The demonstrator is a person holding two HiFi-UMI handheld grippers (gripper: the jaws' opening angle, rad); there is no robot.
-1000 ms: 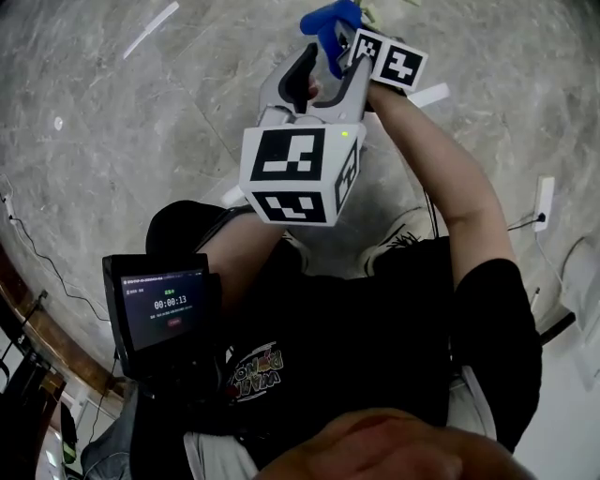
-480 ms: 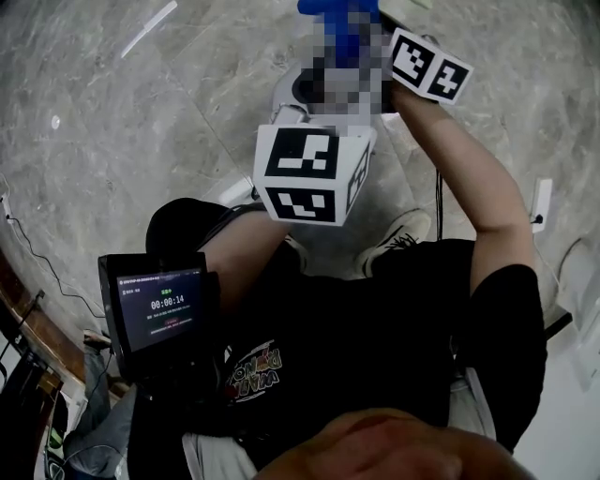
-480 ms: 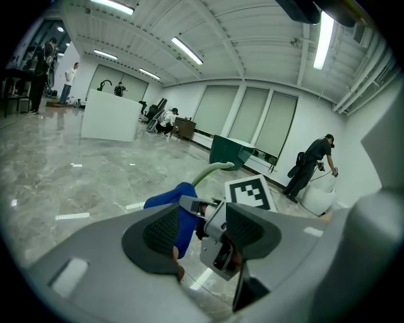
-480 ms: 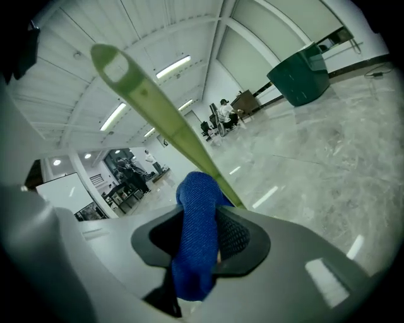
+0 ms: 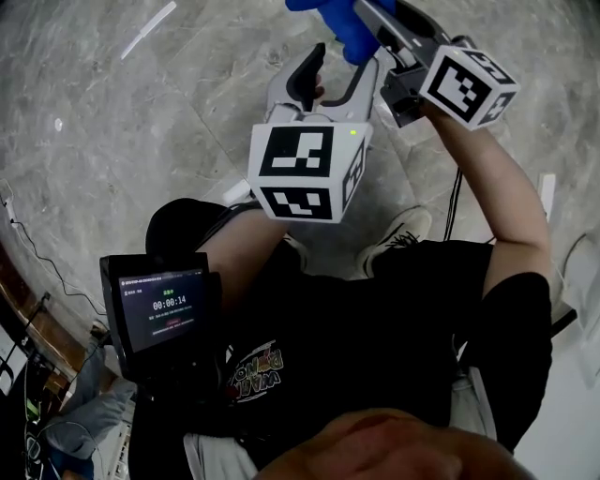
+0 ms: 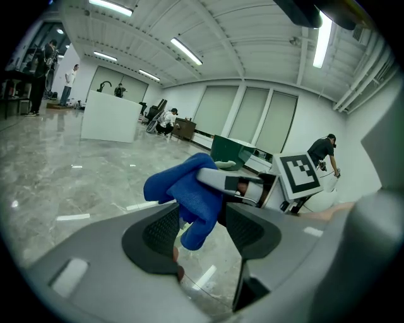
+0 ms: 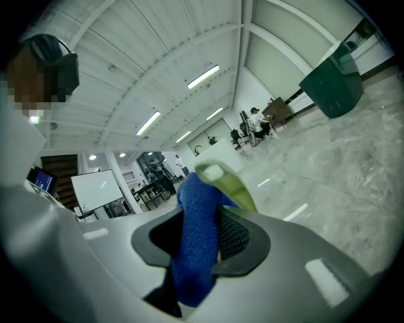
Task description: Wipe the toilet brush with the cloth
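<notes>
Wiping stage, as I see it from the remote station. My right claw is clenched on the blue cloth, which is folded round the yellow-green handle of the toilet brush. In the right gripper view the cloth fills the gap between the pads and trails below them, and the handle's rounded end stands out just beyond the claw's tips. My left claw sits just below the right one, grasping the same handle lower down. A pale sliver of the handle lies against that claw's left-hand pad; the rest is hidden behind the tail of cloth hanging between the pads. The right claw's grey finger crosses directly ahead of the left claw's tips, pressed onto the cloth. The brush head is out of every view. In the head view both claws are held out ahead of the person's chest, over a grey marbled floor.
</notes>
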